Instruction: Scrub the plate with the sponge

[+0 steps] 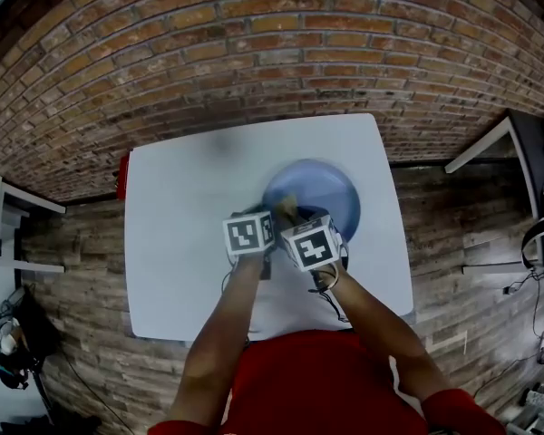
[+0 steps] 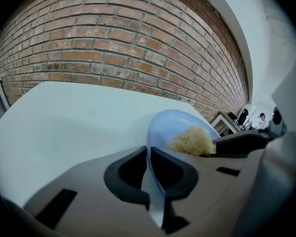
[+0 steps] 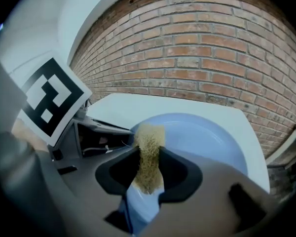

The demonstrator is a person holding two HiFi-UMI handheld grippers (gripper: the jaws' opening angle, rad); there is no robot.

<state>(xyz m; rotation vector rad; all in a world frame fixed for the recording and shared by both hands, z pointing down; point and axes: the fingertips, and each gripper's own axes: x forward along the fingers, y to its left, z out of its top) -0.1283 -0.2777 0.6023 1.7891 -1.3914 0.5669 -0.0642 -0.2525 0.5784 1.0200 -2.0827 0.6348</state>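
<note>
Blue plate [image 1: 331, 188] on the white table [image 1: 181, 243] has its near rim clamped in the left gripper [image 2: 149, 154], while the right gripper [image 3: 149, 157] pinches the yellow sponge [image 3: 149, 137] over its face

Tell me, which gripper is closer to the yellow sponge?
Right. The right gripper is shut on the sponge, over the blue plate. The left gripper is clamped on the plate's rim, beside the sponge but not touching it.

blue plate [image 3: 222, 142], yellow sponge [image 3: 149, 157], white table [image 1: 181, 243].
</note>
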